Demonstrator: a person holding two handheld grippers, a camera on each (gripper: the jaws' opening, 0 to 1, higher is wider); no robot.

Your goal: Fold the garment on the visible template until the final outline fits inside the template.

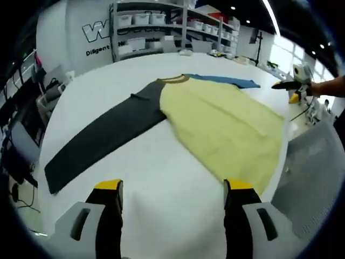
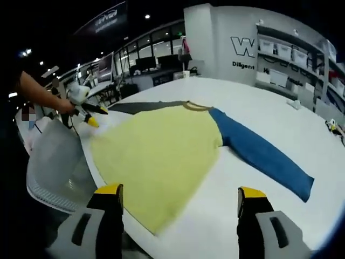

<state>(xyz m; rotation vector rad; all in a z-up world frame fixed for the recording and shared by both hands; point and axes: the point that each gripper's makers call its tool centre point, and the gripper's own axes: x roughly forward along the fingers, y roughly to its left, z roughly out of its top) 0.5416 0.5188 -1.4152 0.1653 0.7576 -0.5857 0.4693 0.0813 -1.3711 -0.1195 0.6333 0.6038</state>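
A long-sleeved shirt lies flat on the white table (image 1: 161,178). Its body is pale yellow (image 1: 226,127) (image 2: 156,156), one sleeve is dark grey (image 1: 102,137) (image 2: 143,107) and the other is blue (image 1: 226,81) (image 2: 264,154). The collar (image 1: 173,80) points to the far side. My left gripper (image 1: 172,186) hovers open over bare table between the grey sleeve and the hem, holding nothing. My right gripper (image 2: 180,191) is open above the hem's near corner, also with nothing in it. Each gripper shows in the other's view, held by a hand: the right gripper (image 1: 291,86) and the left gripper (image 2: 89,113).
A grey mesh chair back (image 1: 315,167) (image 2: 54,167) stands against the table edge beside the hem. Shelves with white bins (image 1: 156,24) (image 2: 302,59) line the far wall. Small items (image 2: 334,127) lie near the table's far edge.
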